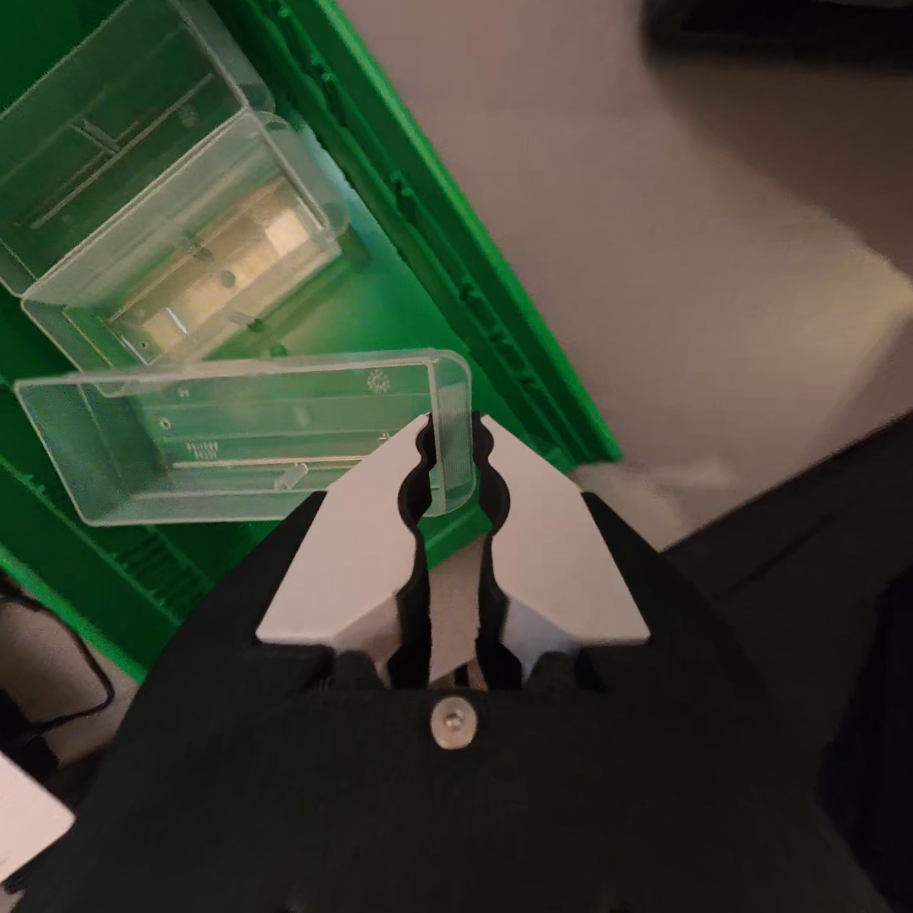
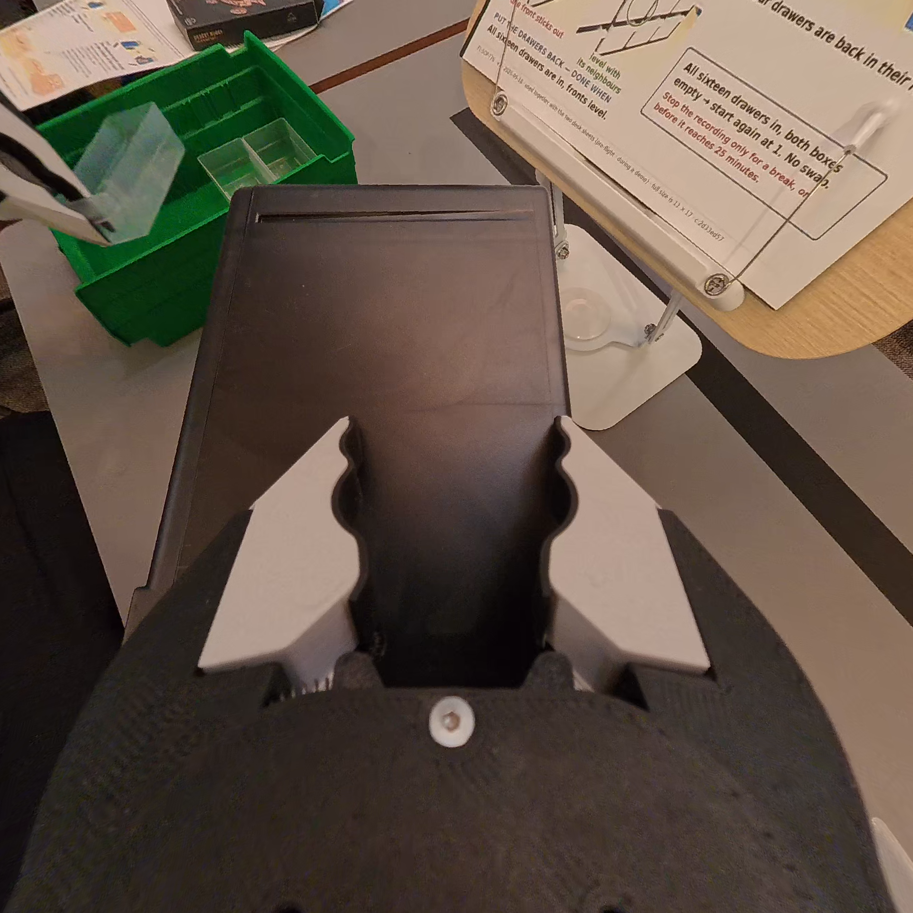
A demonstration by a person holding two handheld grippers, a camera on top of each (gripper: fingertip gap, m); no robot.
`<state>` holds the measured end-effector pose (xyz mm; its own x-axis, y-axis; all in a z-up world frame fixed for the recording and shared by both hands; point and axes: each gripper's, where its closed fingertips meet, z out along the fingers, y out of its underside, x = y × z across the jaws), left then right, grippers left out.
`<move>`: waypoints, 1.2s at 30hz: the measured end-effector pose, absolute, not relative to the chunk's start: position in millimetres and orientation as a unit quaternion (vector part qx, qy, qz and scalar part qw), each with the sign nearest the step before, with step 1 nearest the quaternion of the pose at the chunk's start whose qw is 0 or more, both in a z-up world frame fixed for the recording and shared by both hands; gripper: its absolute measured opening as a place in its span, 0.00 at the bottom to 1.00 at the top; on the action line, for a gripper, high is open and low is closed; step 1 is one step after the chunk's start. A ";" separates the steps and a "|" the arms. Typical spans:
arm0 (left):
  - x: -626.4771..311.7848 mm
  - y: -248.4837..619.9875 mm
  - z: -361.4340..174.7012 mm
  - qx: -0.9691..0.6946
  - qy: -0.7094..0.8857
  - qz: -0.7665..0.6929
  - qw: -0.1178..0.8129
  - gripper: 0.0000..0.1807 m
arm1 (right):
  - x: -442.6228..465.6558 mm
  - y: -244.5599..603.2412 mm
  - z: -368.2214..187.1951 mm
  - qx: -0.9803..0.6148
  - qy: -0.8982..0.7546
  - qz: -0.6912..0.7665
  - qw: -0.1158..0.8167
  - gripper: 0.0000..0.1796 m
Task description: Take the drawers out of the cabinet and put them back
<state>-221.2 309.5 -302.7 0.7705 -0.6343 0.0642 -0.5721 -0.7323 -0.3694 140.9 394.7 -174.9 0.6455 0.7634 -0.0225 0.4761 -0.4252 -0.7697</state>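
Note:
My left gripper (image 1: pixel 452 420) is shut on the front lip of a clear plastic drawer (image 1: pixel 247 439) and holds it tilted above the green bin (image 1: pixel 444 222). Two more clear drawers (image 1: pixel 113 123) (image 1: pixel 197 257) lie side by side inside the bin. The right wrist view shows the same left gripper (image 2: pixel 101 225) at the upper left with its drawer (image 2: pixel 128 168) over the bin (image 2: pixel 148 296). My right gripper (image 2: pixel 452 425) is open and empty, with its fingers spread just over the flat top of the black cabinet (image 2: pixel 395 306). The cabinet's drawer front is hidden.
A tilted wooden stand with a printed instruction sheet (image 2: pixel 691 148) on a white base (image 2: pixel 632 365) stands right of the cabinet. A black box (image 2: pixel 247 20) and a printed paper (image 2: pixel 84 49) lie behind the bin. Black cables (image 1: pixel 74 691) run beside the bin.

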 end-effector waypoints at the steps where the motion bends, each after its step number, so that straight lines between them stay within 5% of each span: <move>1: -219.3 302.4 -294.8 -0.921 0.339 -0.090 0.170 0.06 | 140.9 394.7 -174.9 -0.823 -0.376 0.188 0.382 0.43; 10: -115.9 215.6 -258.2 -0.764 0.617 -0.084 0.166 0.06 | 141.0 394.8 -174.8 -0.823 -0.376 0.188 0.382 0.43; 24: -99.7 176.1 -368.5 -0.652 0.758 -0.018 -0.004 0.08 | 141.0 394.9 -174.9 -0.823 -0.376 0.188 0.381 0.43; 33: -107.2 190.5 -342.3 -0.825 0.553 -0.081 0.086 0.53 | 140.9 394.9 -174.8 -0.823 -0.376 0.188 0.382 0.43; 36: -88.1 195.6 -340.7 -0.889 0.406 -0.160 0.138 0.56 | 140.9 394.9 -174.8 -0.823 -0.376 0.188 0.382 0.43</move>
<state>-88.1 195.6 -340.7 0.6190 -0.7664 0.1718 -0.6785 -0.6319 -0.3746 140.9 394.9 -174.8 0.6465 0.7626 -0.0233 0.4748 -0.4261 -0.7701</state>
